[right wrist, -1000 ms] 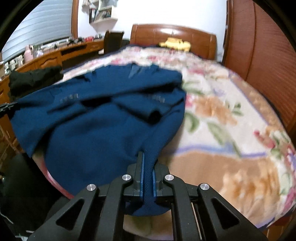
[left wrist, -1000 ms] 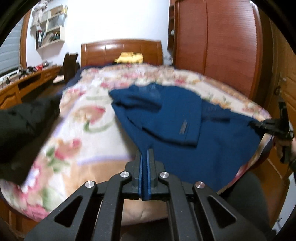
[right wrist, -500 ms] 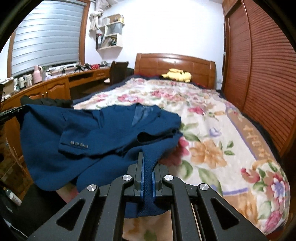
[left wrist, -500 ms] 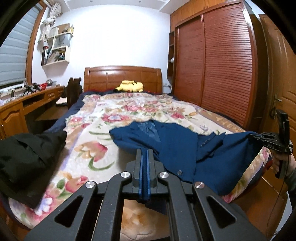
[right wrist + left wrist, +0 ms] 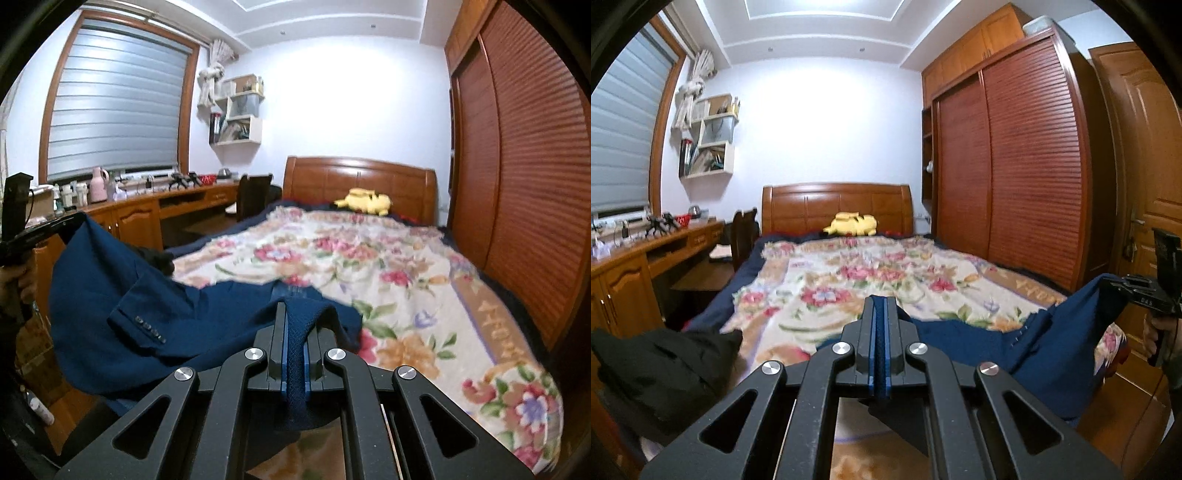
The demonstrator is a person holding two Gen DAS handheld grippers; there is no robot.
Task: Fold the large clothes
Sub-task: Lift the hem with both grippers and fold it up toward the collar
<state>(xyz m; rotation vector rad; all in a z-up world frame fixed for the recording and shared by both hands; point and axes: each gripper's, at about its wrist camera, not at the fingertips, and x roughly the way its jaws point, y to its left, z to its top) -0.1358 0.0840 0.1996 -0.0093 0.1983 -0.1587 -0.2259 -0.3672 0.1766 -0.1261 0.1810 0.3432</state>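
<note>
Bedroom with wooden headboard, slatted wardrobe, and floral bedspread ahead. Left gripper pressed tight on an edge of the navy suit jacket; right gripper likewise pinching navy cloth between blue pads. Jacket strung between both tools across the bed's foot, partly lifted, long axis running side to side, cuffed sleeve hanging nearer the left. Black garment heaped at left corner. Probably carrying the held edge forward over the bedspread, both hands level.
</note>
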